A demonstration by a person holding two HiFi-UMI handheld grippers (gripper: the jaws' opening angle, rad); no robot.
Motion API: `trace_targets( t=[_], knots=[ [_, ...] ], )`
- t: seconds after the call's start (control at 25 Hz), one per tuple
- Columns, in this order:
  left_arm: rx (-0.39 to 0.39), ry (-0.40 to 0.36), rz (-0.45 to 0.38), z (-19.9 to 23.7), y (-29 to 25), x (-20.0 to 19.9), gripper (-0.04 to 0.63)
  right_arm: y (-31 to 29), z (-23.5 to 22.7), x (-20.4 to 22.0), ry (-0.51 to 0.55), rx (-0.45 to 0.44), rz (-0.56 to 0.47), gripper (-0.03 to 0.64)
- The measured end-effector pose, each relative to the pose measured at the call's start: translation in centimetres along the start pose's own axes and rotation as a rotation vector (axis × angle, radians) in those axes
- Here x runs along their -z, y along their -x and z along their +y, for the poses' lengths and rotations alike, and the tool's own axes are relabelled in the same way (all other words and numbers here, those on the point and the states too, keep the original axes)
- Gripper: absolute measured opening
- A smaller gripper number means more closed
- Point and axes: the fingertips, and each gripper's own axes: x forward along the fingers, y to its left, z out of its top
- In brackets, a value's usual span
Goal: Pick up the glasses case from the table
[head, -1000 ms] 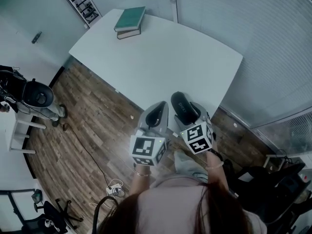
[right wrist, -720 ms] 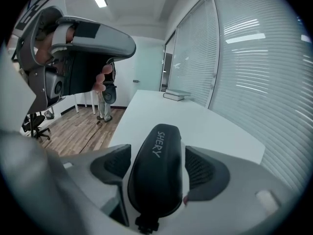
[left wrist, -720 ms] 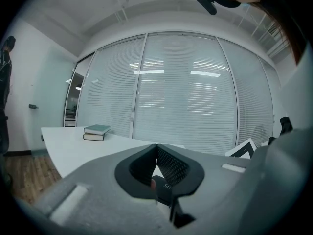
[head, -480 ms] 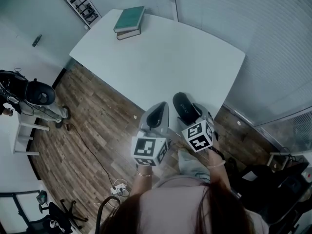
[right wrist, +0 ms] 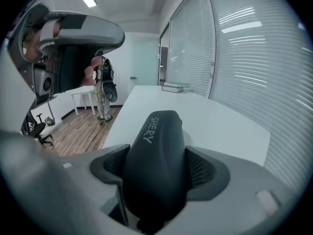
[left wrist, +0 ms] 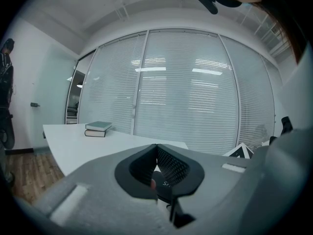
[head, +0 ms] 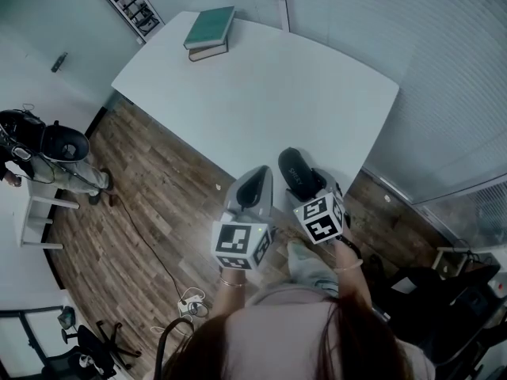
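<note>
My right hand-held gripper (right wrist: 157, 166) has just opened its jaws wide around the glasses case (head: 295, 172) without pressing it. The case lies at the surface's (head: 261, 93) near edge, lower middle of frame. Closing off-centre could nudge it over.

Wide open run across the middle of the desk (head: 261, 93). Stacked books (head: 210, 32) block the far left corner, the glasses case (head: 297, 176) crowds the near edge, and the blinds wall (head: 444, 77) hems in the right edge.
</note>
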Motion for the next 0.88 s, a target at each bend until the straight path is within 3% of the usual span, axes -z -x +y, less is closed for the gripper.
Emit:
trace_targets(
  t=[0.4,0.88],
  knots=[
    [-0.024,0.002,-0.013,0.2,0.9,-0.4,0.011,0.8,0.0,-0.3,-0.077,0.002,-0.066,0.347],
    [-0.023,-0.010,-0.037,-1.2,2.8,-1.2,0.011,4.0,0.2,-2.0,-0.061,0.022,-0.147,0.347]
  ],
)
